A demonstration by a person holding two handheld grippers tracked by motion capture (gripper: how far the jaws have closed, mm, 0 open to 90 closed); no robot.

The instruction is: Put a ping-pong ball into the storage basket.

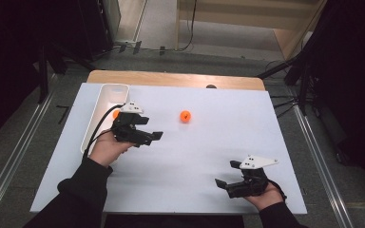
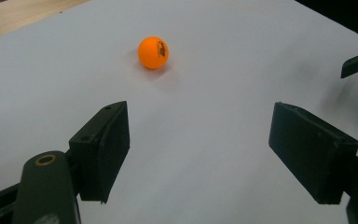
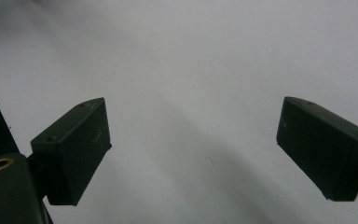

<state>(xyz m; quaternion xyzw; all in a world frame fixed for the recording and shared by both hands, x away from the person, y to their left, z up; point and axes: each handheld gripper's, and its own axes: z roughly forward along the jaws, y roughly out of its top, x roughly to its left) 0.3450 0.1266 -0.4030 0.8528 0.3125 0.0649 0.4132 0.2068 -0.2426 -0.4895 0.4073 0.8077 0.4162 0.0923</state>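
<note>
The orange ball (image 2: 153,52) lies on the white bench (image 1: 195,156) toward its far middle, free of everything around it; being round it has no long axis, and the side turned to the left claw's view bears a small dark printed mark, too small to read. The left claw (image 2: 198,149) points toward the ball from nearby, its jaws spread wide with only bare bench between them and the ball lying well ahead of the tips, a little left of centre in that view. In the high view this left claw (image 1: 156,137) sits just right of a long white tray (image 1: 105,90) that runs along the bench's left edge, and a second orange ball (image 1: 116,114) peeps out beside the claw body at the tray. The right claw (image 1: 224,175) rests low at the near right of the bench, well apart from the ball, jaws likewise wide and gripping nothing
</note>
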